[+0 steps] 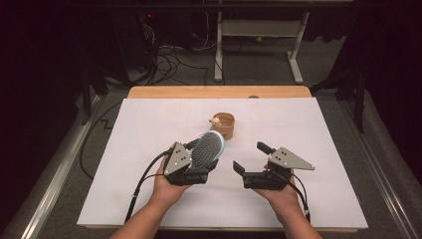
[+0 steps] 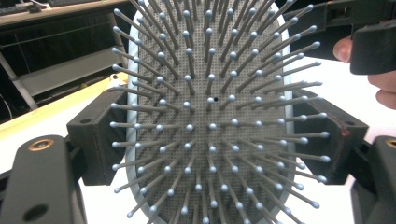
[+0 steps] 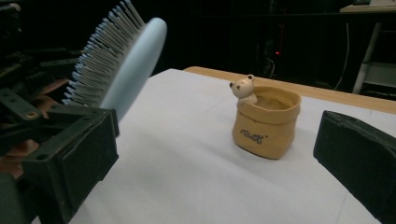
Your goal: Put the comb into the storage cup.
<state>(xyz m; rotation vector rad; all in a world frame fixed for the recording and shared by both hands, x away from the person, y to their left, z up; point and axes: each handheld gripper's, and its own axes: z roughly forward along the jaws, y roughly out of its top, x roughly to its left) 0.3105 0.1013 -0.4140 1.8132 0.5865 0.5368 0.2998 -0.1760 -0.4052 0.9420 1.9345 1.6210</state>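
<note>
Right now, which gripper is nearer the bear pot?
Left. The left gripper, holding the hairbrush, sits just below-left of the bear pot; the open right gripper is farther, below-right.

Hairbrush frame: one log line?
left claw: shut on hairbrush, bristles up | right claw: open, empty | bear pot: on table, untouched

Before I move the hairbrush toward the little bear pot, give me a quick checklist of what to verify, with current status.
1. Left gripper clamped on the hairbrush: ok, its jaws press the brush's two sides in the left gripper view.
2. Brush lifted off the table: ok, the head tilts up and away from the person.
3. Right gripper free: ok, jaws open, nothing between them.
4. Pot upright: ok, it stands on the white sheet with its mouth up.
5. Path from brush to pot clear: ok, bare sheet between them.
6. Pot empty inside: cannot tell, the bottom is hidden.
</note>
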